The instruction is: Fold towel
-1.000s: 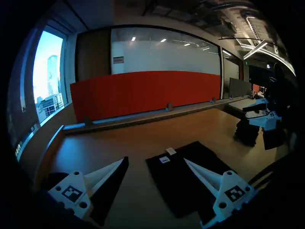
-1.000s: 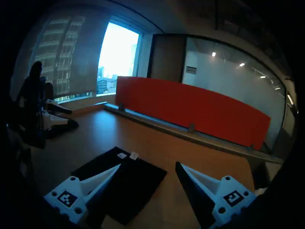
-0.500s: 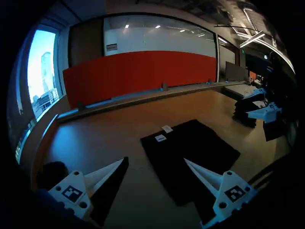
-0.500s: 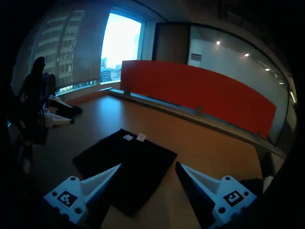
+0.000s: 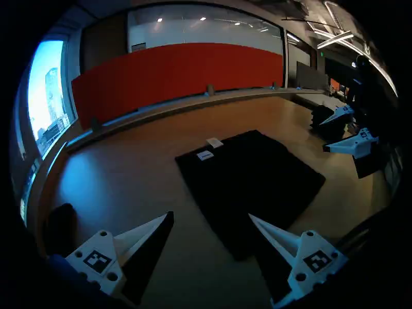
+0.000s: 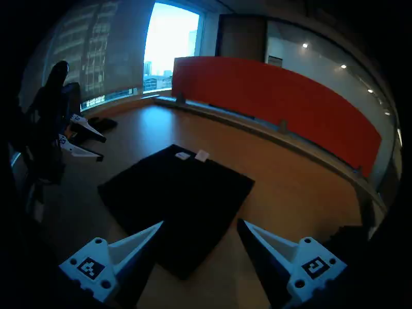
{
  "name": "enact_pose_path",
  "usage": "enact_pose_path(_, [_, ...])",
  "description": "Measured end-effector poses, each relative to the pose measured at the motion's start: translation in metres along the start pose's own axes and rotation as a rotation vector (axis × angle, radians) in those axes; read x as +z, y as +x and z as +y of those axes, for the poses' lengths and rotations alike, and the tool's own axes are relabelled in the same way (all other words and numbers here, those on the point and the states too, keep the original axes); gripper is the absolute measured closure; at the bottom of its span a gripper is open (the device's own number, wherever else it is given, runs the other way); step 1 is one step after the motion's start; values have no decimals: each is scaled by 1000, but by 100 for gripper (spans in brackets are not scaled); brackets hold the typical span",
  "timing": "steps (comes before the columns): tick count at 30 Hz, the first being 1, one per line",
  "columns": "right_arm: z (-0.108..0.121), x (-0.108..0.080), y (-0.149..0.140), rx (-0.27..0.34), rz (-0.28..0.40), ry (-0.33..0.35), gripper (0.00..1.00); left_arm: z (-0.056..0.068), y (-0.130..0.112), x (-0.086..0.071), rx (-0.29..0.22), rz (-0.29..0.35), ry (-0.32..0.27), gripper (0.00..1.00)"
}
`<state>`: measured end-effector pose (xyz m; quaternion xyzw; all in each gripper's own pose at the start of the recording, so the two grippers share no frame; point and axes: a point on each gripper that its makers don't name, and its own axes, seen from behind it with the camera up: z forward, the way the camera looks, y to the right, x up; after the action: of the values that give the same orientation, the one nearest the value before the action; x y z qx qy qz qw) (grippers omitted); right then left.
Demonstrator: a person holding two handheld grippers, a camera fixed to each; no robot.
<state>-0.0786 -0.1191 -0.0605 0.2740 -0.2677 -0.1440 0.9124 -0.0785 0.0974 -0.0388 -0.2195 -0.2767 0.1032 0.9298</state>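
The left claw [image 5: 210, 216] hangs spread and empty over the desk [image 5: 113, 175], aimed at the near corner of the dark towel [image 5: 252, 175]. The towel lies flat and unfolded in mid-desk with its white tags [image 5: 210, 148] at the far edge, a layout judged to leave every corner free for pickup. The right claw [image 6: 200, 222], also spread and empty, faces the towel from its own side, and bare desk borders every edge up to the red partition [image 5: 175, 72], so there is room to fold.
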Motion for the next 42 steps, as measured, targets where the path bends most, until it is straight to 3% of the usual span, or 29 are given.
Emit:
enact_pose_path(21, [-26, 16, -79, 6, -153, 57, 0, 37, -63, 23, 37, -147, -85, 4])
enact_pose_path(42, [-31, 16, -104, 7, -209, 101, 6, 51, -77, 25, 47, -200, -119, 4])
